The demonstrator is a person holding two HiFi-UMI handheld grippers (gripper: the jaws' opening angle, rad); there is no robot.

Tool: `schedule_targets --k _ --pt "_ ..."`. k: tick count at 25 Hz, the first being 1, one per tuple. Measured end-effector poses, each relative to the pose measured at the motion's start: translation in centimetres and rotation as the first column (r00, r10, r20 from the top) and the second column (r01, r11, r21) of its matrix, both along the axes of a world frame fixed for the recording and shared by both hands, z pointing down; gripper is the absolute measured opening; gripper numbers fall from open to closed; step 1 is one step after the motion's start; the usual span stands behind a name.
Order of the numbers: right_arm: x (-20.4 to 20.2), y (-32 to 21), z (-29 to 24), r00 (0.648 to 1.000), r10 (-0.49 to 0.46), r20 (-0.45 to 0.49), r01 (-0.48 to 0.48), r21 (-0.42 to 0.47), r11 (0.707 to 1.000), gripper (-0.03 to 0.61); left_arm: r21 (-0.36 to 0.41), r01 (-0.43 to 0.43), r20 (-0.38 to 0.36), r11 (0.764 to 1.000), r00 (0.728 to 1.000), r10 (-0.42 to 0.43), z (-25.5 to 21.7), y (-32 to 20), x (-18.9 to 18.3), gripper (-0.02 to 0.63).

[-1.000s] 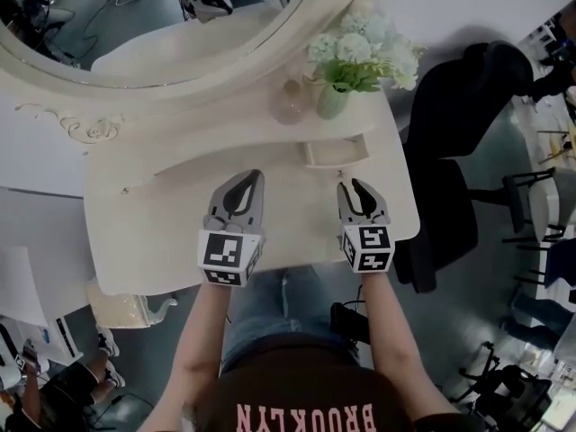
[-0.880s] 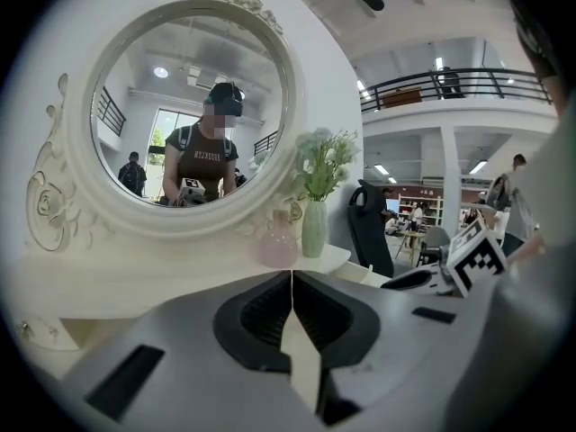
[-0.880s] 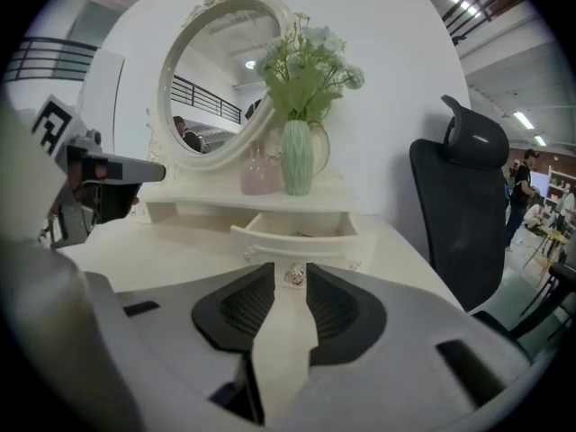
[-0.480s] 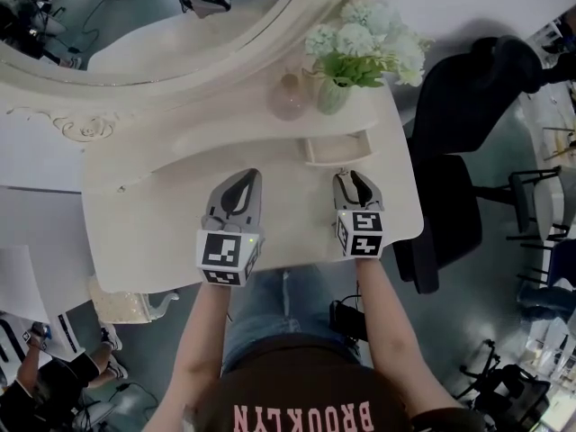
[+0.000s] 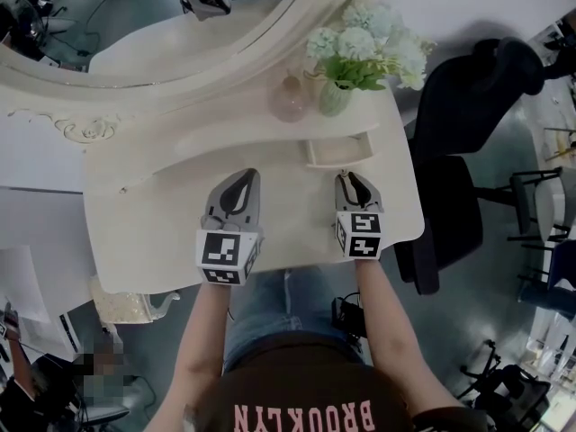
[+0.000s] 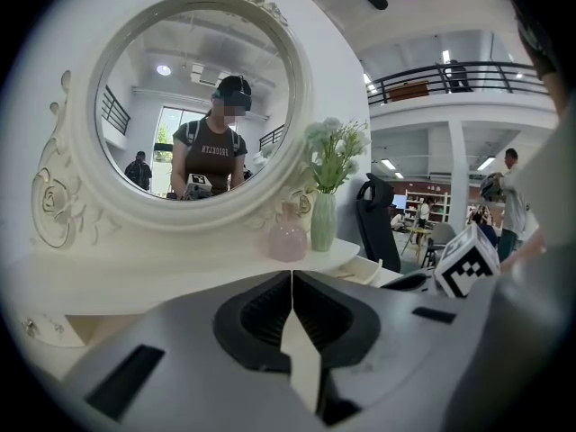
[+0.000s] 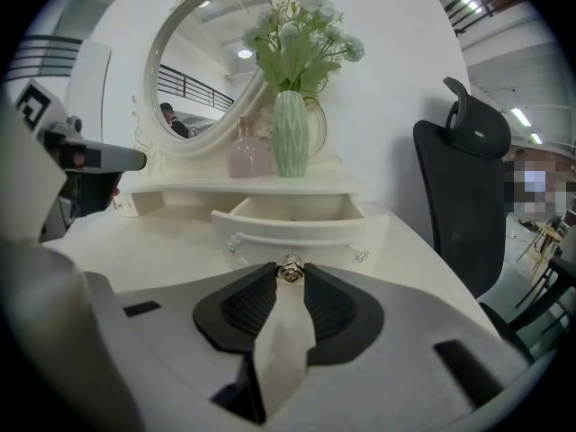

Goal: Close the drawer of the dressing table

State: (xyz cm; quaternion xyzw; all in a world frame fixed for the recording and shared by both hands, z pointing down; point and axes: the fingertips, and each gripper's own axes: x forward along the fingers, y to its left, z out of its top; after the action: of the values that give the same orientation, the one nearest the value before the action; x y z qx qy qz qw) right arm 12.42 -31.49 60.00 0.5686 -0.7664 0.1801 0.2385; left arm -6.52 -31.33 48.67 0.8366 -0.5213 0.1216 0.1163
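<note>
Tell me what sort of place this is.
Probably an open office or lab hall, not a bedroom: a dressing table and mirror beside an office chair, a balcony railing overhead.

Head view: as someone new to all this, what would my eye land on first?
The big oval cream-framed mirror fills the top left, with a green vase of pale flowers beside it on the right. Just below the vase, the small cream drawer stands open, and the right gripper has just been closing its jaws on the drawer's small metal knob.
</note>
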Motion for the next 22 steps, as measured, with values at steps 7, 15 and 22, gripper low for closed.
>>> schedule_targets --k 7,15,22 --pt "0.1 -0.1 -0.2 1.000 -0.011 -0.006 0.011 -0.019 1.000 0.086 -0.004 0.007 0.000 1.000 1.000 -0.007 -0.2 -0.2 -0.2 0.006" --pt "-0.1 -1.2 -0.6 0.999 -0.033 -0.006 0.033 -0.023 0.999 0.086 0.001 0.011 -0.001 1.000 1.000 -0.011 -0.7 -0.9 -0.1 0.005" --pt "-0.4 -2.5 -1.0 0.999 -0.046 -0.004 0.046 -0.016 0.999 0.086 0.010 0.019 0.001 1.000 1.000 -0.019 -1.2 -1.8 -0.3 0.005"
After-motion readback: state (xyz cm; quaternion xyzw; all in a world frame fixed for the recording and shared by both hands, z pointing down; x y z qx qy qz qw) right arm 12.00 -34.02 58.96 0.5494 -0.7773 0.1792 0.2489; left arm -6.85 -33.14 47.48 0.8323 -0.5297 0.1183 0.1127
